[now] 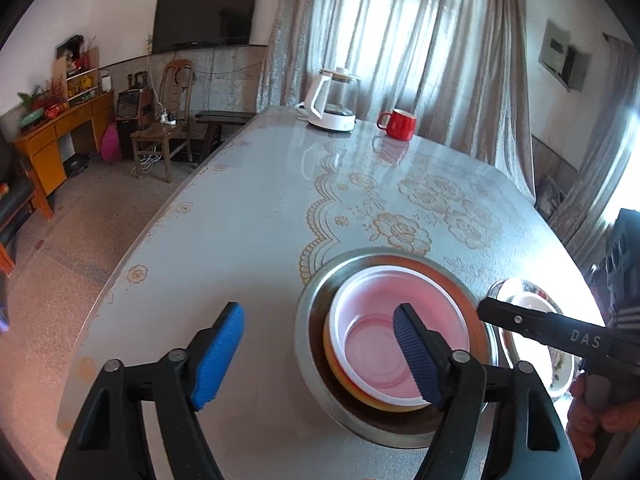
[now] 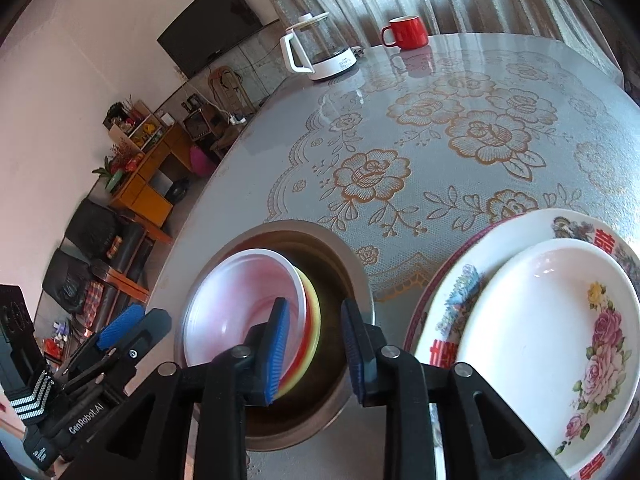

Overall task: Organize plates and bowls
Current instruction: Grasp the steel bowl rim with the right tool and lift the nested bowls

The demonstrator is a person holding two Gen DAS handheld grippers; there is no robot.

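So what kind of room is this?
Likely a home living and dining room: a wall-mounted TV, a table with kettle and mug, and curtains over a window.

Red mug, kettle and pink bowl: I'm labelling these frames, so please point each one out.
red mug (image 1: pixel 400 124), left wrist view, on its front wall.
kettle (image 2: pixel 320 46), right wrist view, on its glass body.
pink bowl (image 1: pixel 384 340), left wrist view, on its inner floor.
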